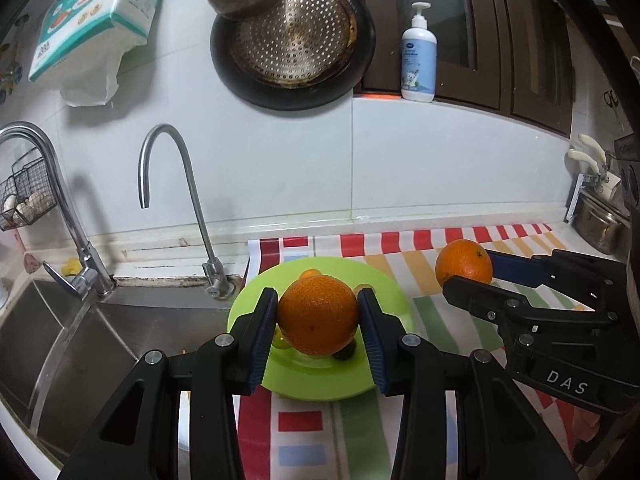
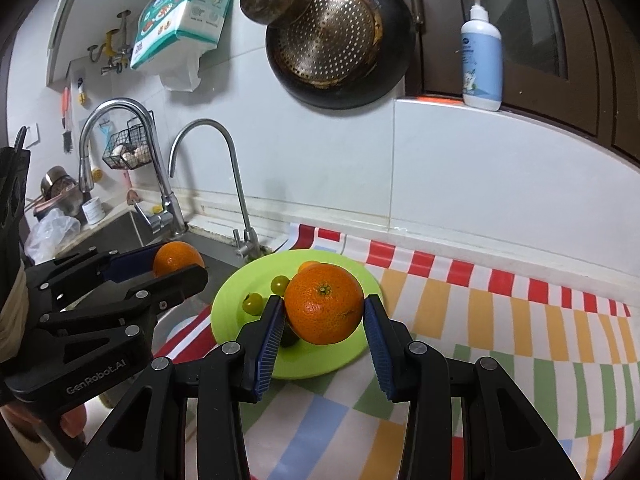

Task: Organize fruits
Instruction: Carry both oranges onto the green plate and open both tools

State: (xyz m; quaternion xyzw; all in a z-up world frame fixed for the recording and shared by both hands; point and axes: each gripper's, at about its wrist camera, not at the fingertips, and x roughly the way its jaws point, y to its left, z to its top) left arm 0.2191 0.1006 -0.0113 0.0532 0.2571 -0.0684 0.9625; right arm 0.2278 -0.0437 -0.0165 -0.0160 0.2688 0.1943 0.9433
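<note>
Above the green plate (image 2: pixel 256 360), one orange (image 1: pixel 318 314) is clamped by the left gripper (image 1: pixel 318 320), another orange (image 2: pixel 325 303) by the right gripper (image 2: pixel 325 320), its stem end pointing toward twelve o'clock; both are round, without a long axis.

Plate (image 2: pixel 344 360) on cloth (image 2: pixel 500 320), right of sink (image 1: pixel 80 340); small fruits (image 2: pixel 280 283) on it.
</note>
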